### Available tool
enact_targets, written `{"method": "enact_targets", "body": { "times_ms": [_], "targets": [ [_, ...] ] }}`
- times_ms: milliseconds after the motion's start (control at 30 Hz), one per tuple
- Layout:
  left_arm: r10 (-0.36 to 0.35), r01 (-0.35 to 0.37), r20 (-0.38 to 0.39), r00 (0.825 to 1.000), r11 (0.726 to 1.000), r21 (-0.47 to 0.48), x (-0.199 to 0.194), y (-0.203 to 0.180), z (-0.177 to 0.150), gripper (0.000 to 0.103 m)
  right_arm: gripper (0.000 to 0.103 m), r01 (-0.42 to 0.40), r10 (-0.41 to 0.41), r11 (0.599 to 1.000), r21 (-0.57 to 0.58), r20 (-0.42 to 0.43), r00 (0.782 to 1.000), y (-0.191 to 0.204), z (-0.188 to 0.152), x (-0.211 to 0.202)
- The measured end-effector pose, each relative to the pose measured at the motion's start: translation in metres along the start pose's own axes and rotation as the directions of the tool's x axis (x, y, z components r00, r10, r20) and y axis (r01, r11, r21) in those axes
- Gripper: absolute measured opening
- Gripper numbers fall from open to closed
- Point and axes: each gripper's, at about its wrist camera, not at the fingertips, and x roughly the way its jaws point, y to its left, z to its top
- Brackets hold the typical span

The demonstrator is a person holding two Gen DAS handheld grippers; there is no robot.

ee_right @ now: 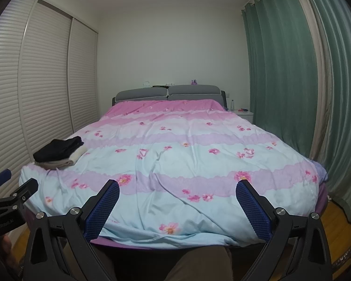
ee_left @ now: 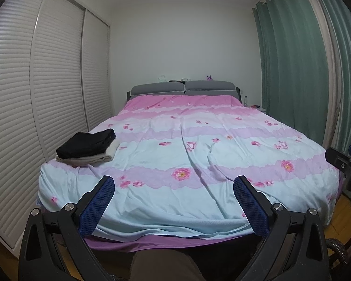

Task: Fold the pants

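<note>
Left gripper [ee_left: 174, 185] and right gripper [ee_right: 177, 188]: jaws wide open, holding nothing, off the bed's [ee_left: 199, 154] foot. Folded black pants [ee_left: 87, 142] stacked on beige garment [ee_left: 93, 158] at bed's left edge.

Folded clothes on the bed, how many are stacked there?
2: a black garment on top of a cream garment, stacked near the bed's left edge. More could be hidden between them.

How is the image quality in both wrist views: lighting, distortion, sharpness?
Left wrist view: dim, even indoor light, no glare; strong fisheye bends the louvred wardrobe doors and green curtains; dark vignette in the corners; the floral duvet is sharp. Right wrist view: the same dim light and bending; the folded clothes stack is clear.
</note>
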Motion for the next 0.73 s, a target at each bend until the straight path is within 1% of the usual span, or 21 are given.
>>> {"method": "enact_targets", "body": {
  "times_ms": [733],
  "targets": [
    [-0.011,0.011,0.007,1.000,1.000,0.019,-0.0013,-0.0046,-0.0005,0.103,0.101,-0.002,0.002,1.000,0.001,0.000,1.000,0.0012,0.0005,-0.0005]
  ]
}}
